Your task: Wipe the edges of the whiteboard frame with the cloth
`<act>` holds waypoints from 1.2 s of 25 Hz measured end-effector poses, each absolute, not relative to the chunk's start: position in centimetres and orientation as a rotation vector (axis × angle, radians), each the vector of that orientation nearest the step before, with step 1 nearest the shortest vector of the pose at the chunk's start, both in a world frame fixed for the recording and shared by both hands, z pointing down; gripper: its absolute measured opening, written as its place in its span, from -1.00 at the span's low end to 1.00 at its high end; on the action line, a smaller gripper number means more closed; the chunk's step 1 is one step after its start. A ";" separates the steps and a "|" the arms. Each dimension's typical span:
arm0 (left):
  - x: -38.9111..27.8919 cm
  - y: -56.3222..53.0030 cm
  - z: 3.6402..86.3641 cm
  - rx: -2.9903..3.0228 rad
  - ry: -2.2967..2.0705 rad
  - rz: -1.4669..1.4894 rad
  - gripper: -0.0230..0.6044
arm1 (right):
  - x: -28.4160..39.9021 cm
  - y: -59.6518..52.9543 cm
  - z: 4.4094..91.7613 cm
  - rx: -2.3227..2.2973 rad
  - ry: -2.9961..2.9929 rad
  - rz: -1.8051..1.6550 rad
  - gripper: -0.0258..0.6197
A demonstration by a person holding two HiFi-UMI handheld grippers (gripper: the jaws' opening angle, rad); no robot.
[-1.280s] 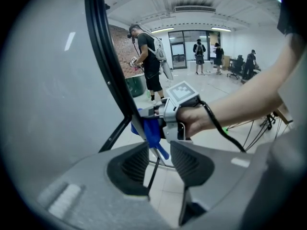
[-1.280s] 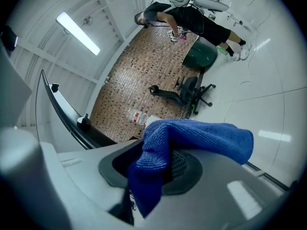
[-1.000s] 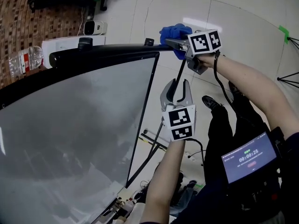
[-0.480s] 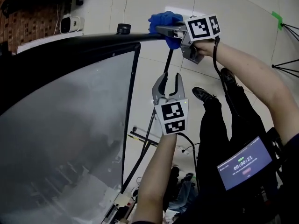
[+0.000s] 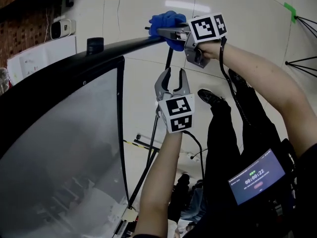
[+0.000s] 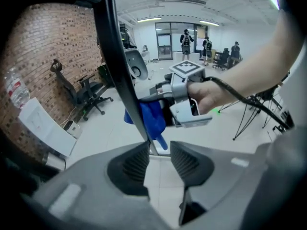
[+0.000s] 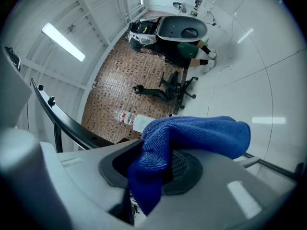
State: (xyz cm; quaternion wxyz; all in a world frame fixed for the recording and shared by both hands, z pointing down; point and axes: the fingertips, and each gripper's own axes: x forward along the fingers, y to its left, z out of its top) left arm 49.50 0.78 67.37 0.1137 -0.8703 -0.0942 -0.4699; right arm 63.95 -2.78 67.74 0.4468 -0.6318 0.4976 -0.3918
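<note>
The whiteboard (image 5: 59,148) fills the left of the head view, bordered by its black frame (image 5: 119,46). My right gripper (image 5: 161,31) is shut on a blue cloth (image 5: 166,21) and holds it against the frame's edge. The cloth (image 7: 192,133) bulges out of the jaws in the right gripper view, with the frame (image 7: 62,119) behind it. Just below, my left gripper (image 5: 172,73) holds nothing, and a gap shows between its pads. In the left gripper view the frame's black edge (image 6: 120,75) runs down into that gap beside one pad. The cloth (image 6: 151,119) lies beyond it.
A white box (image 5: 44,58) and a small white device (image 5: 62,28) lie on the floor beyond the board. The person's shoe (image 5: 213,97) and a chest-mounted screen (image 5: 257,175) are at right, with tripod legs (image 5: 302,61) beyond. An office chair (image 6: 88,92) stands by the brick wall.
The cloth in the right gripper has slid along the black frame edge, away from the black knob on it. The left gripper has travelled alongside, jaws unchanged.
</note>
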 end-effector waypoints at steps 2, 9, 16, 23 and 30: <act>49.2 1.0 67.5 -2.553 -0.276 -1.424 -0.49 | 63.8 -2.3 67.4 -1.558 1.211 -0.973 -0.58; 48.6 1.9 69.5 -2.502 -0.310 -1.479 -0.49 | 62.6 -1.9 68.7 -1.526 1.182 -0.972 -0.58; 49.4 1.0 73.4 -2.507 -0.323 -1.476 -0.48 | 61.9 -3.3 72.8 -1.561 1.218 -1.013 -0.58; 50.3 1.7 73.2 -2.494 -0.363 -1.442 -0.46 | 62.0 -3.2 75.0 -1.588 1.210 -1.069 -0.58; 49.8 1.3 73.4 -2.431 -0.386 -1.421 -0.36 | 62.2 -2.8 77.0 -1.660 1.253 -1.142 -0.58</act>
